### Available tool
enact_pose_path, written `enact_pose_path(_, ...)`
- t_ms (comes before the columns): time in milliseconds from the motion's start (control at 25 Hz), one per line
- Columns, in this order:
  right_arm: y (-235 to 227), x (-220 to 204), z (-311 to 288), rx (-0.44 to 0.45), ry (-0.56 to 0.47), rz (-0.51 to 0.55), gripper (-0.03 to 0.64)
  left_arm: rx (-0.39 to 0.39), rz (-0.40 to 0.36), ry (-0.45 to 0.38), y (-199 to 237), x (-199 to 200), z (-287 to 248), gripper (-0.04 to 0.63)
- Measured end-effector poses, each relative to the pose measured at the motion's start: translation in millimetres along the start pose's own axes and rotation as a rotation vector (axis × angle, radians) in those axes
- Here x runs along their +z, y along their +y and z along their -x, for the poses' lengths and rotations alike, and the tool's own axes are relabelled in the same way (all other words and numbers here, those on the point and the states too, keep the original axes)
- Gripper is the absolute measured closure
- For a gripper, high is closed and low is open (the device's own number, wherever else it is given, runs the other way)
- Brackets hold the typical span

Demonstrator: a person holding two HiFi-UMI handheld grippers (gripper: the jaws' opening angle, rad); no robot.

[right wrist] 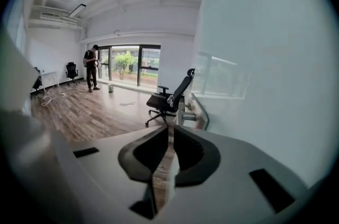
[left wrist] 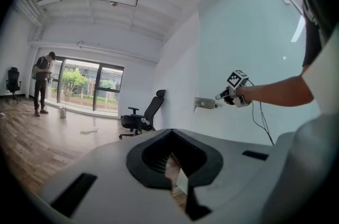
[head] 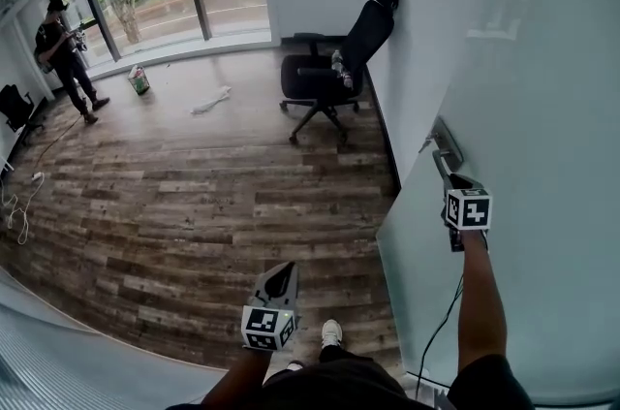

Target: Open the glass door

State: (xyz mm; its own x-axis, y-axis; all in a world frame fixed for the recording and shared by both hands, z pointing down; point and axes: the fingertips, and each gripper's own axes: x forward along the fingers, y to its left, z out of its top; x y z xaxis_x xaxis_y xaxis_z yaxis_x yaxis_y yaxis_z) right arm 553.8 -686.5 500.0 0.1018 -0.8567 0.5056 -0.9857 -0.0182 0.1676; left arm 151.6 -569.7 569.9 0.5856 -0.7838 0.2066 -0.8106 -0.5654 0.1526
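wood floor [head: 194, 195] ran up to the frosted glass door [head: 542, 88] on the right. right tongs [head: 449, 173], narrowly spread and empty, pointed at its handle [head: 445, 144], probably lining up a grip. left tongs [head: 285, 272], narrowly spread too, hung low and idle.

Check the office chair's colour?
Black. The office chair shows best in the head view.
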Motion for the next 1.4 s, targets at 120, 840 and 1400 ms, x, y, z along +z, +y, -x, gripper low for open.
enact_pose_path(120,41.9,5.1,53.9,0.031,-0.133,-0.005,0.600,-0.018,-0.004,-0.007,-3.7,-5.7,25.3,0.594)
enact_pose_path(840,295.2,-153.1,281.3,0.237,-0.299,-0.051,0.601,0.026,-0.034,-0.032,-24.0,-34.0,197.6,0.594)
enact_pose_path(1400,260.5,-259.9,451.6,0.328,-0.374,-0.007,0.601,0.065,-0.083,-0.067,-189.3,-66.2,325.2,0.594)
